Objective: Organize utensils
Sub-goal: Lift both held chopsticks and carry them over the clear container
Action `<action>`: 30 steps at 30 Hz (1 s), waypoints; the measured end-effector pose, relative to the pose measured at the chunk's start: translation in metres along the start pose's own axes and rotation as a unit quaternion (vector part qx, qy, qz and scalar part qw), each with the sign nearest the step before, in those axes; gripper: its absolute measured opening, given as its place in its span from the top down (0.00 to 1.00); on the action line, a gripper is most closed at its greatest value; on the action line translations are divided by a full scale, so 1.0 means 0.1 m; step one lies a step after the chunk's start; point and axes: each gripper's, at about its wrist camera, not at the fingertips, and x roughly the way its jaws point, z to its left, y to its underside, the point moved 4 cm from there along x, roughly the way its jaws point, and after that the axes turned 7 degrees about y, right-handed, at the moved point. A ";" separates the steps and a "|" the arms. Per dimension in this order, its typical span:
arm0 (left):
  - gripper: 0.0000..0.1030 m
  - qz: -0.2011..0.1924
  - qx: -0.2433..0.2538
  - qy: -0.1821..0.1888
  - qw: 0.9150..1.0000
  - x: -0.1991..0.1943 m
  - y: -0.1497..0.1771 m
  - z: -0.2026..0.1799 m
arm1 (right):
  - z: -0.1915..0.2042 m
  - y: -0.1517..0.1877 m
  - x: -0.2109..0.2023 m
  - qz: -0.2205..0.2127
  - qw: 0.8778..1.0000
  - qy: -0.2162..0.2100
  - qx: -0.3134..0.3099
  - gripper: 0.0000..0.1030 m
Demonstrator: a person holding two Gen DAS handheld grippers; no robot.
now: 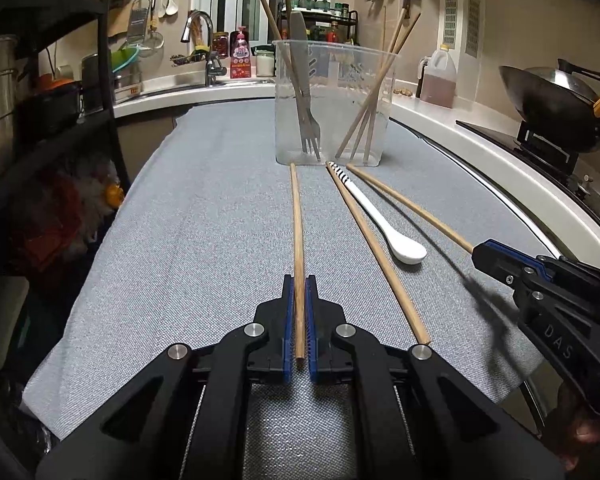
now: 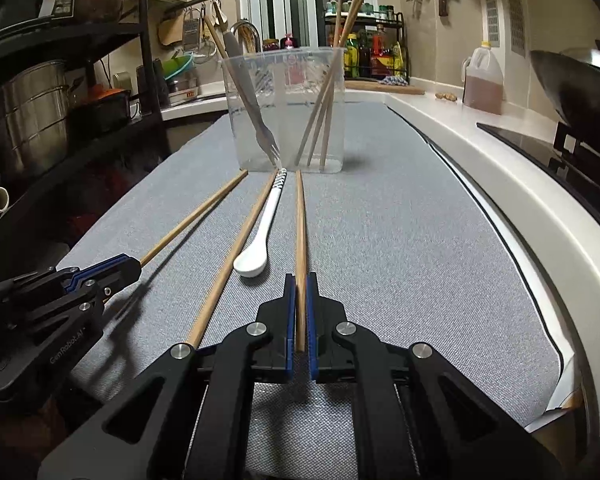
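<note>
Left gripper [image 1: 299, 280], black with blue pads, is clamped on the near end of a long light-wood chopstick [image 1: 297, 220]; that stick runs straight ahead over the grey woven cloth [image 1: 204, 208] and its far tip stops just short of the clear plastic container [image 1: 334, 96]. Right gripper [image 2: 300, 278], same build, is pinched on the near end of a second wooden chopstick [image 2: 300, 220], which also lies pointing at the container's base. Between the two held sticks lies a third loose wooden chopstick [image 1: 376, 252], flat on the cloth, its near end close to the front edge. Just beside it, on the right-gripper side, rests a white ceramic spoon with a black-striped handle [image 1: 384, 220], bowl toward the front edge, striped tip near the container. The container stands upright toward the far end of the cloth, about mid-width, and holds a grey metal fork [image 1: 306, 120], tines down, leaning, plus several wooden chopsticks [image 1: 370, 112] leaning to the other side. Along the cloth's right edge runs a white countertop [image 2: 500, 168]; a plastic jug of brown liquid [image 2: 483, 80] stands on it, and a dark wok [image 1: 556, 104] sits on the stove.
</note>
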 end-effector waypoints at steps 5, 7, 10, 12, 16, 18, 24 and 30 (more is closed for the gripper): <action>0.95 -0.019 0.001 0.000 1.000 -0.10 -0.07 0.02 | -0.02 -0.10 -0.11 -0.016 1.000 0.001 0.005 0.95; 0.95 -0.027 0.001 0.000 1.000 -0.14 -0.10 0.02 | -0.03 -0.15 -0.15 -0.024 1.000 0.001 0.005 0.95; 0.95 -0.037 0.006 0.000 0.999 -0.19 -0.14 0.00 | -0.07 -0.25 -0.24 -0.040 0.999 0.003 0.006 0.95; 0.95 -0.046 0.010 0.000 0.999 -0.23 -0.17 -0.02 | -0.09 -0.30 -0.29 -0.048 0.999 0.003 0.008 0.95; 0.95 -0.059 0.011 0.003 0.998 -0.29 -0.22 -0.04 | -0.12 -0.42 -0.41 -0.065 0.998 0.001 0.010 0.95; 0.95 -0.068 0.011 0.003 0.998 -0.34 -0.25 -0.04 | -0.13 -0.47 -0.46 -0.073 0.997 0.001 0.010 0.95; 0.95 -0.091 0.007 0.006 0.996 -0.48 -0.41 0.01 | -0.16 -0.64 -0.57 -0.093 0.996 0.001 0.010 0.95; 0.95 -0.116 0.008 0.010 0.993 -0.64 -0.73 0.07 | -0.18 -0.87 -0.66 -0.103 0.995 -0.002 0.007 0.95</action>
